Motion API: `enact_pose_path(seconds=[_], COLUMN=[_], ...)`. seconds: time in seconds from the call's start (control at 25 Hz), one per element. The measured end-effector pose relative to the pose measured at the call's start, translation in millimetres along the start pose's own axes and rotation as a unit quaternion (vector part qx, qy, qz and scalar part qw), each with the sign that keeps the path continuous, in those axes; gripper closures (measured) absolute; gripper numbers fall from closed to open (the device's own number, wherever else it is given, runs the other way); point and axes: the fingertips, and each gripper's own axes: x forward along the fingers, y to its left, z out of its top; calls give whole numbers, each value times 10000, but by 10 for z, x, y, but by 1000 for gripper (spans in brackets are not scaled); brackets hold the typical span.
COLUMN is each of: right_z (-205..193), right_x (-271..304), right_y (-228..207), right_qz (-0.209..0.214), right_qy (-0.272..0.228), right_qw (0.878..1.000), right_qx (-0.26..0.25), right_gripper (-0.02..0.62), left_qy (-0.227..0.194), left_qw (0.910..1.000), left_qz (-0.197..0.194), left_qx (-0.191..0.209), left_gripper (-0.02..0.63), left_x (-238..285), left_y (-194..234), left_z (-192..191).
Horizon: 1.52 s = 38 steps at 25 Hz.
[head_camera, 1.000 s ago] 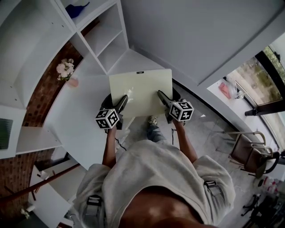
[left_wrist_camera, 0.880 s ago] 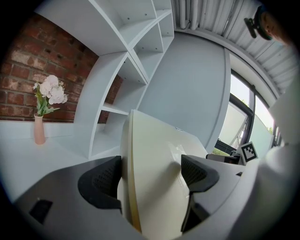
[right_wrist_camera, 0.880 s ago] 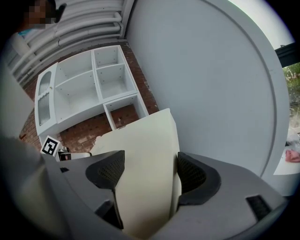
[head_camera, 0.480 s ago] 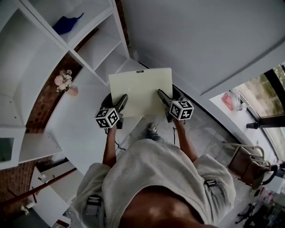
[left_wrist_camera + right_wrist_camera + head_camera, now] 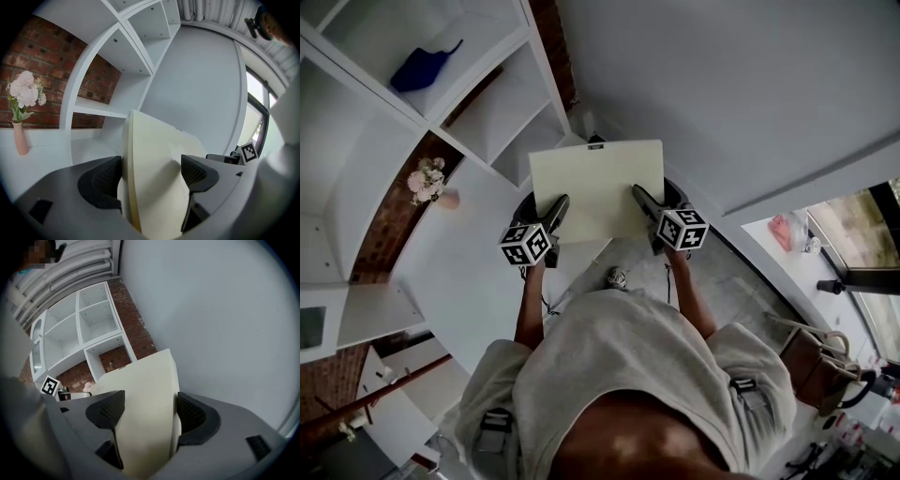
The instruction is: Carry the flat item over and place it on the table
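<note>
Broad open room on the table (image 5: 459, 272), hemmed by flower vase (image 5: 431, 185) and shelf unit (image 5: 502, 112)

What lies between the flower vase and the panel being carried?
Only bare white table, per the head view; nothing stands between flower vase and panel.

White open shelving (image 5: 356, 150) stands against a red brick wall (image 5: 389, 211), one compartment holding a blue object (image 5: 422, 67) (what it is cannot be told). A white desk (image 5: 469, 272) below carries a pink vase of flowers (image 5: 427, 180). The plain grey wall (image 5: 722, 84) meets a pale tiled floor (image 5: 741, 281). Daylight enters a window (image 5: 862, 225) at right.
</note>
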Motion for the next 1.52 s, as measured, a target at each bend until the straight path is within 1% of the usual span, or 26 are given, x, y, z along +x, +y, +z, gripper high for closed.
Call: enact_pose_path(seconds=[0.36,0.68,1.04,1.28,1.52], right_z=[-72,-266,-510,-732,-960], right_x=[198,325,561,769,946], right_y=[-148,-99,-51,5,10], right_qz=[77,35,-242,-463,-597], right_qy=[120,240,459,668,881], right_qw=[9997,9990,9974,9952,9924], right_qx=[205,378,497,540,613], right_gripper=[227,227,229,229,230], left_qy=[193,407,669,890,1093], left_qw=[9997,9990,9976,9956,9929], left_qz=[134,179,18,-75,-132], left_qx=[5,-20,-147,-300,-462], left_gripper=[198,199,199,201,201], left_x=[171,178,311,392,482], left_y=[94,295,657,971,1230], left_z=[-13,-112,-263,-434,-633])
